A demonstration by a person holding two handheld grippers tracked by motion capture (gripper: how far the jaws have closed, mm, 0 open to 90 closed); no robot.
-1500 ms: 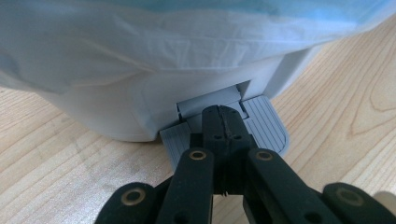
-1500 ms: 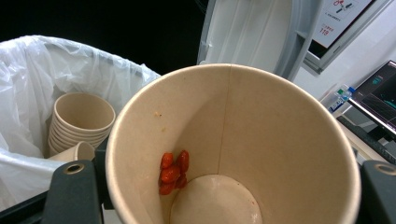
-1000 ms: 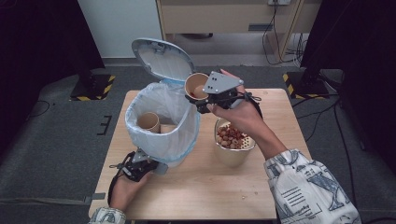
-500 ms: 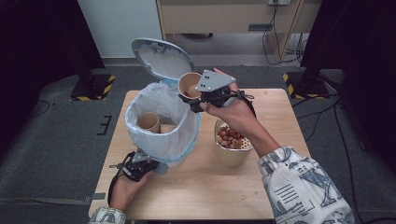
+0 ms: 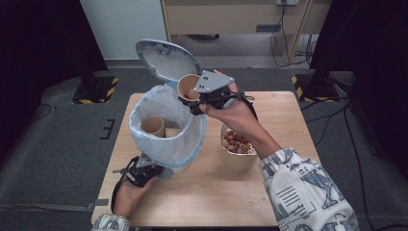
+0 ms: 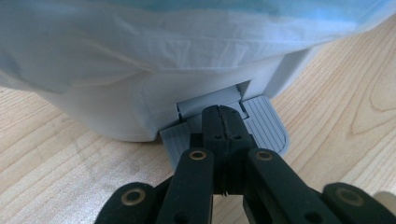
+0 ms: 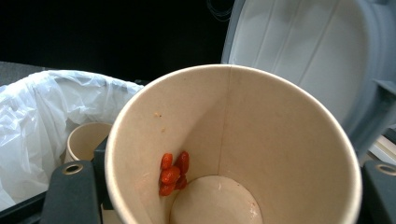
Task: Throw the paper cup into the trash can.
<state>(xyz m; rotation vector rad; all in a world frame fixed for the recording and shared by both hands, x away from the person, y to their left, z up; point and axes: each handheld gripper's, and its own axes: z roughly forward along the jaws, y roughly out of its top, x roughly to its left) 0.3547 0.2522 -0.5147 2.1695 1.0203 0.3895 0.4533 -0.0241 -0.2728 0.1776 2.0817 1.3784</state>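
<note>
Between your right claw's (image 5: 191, 102) matt black plastic jaws sits a paper cup (image 7: 233, 144), its tan inside smooth and dull, with a straight glued seam and a few glossy orange-red bits (image 7: 172, 173) stuck low on the wall. Below that claw, the bin's (image 6: 140, 112) liner (image 5: 166, 144) is thin, crinkled white plastic film with a faint sheen. Behind it, the lid (image 5: 166, 60) looks like smooth grey-blue plastic. Under your left claw (image 6: 223, 116), the pedal (image 6: 266, 123) is ribbed grey plastic, and the table (image 6: 70, 158) is pale wood with a satin grain.

Wood table (image 5: 288, 115): bin (image 5: 166, 144), nut tub (image 5: 237, 156)
</note>
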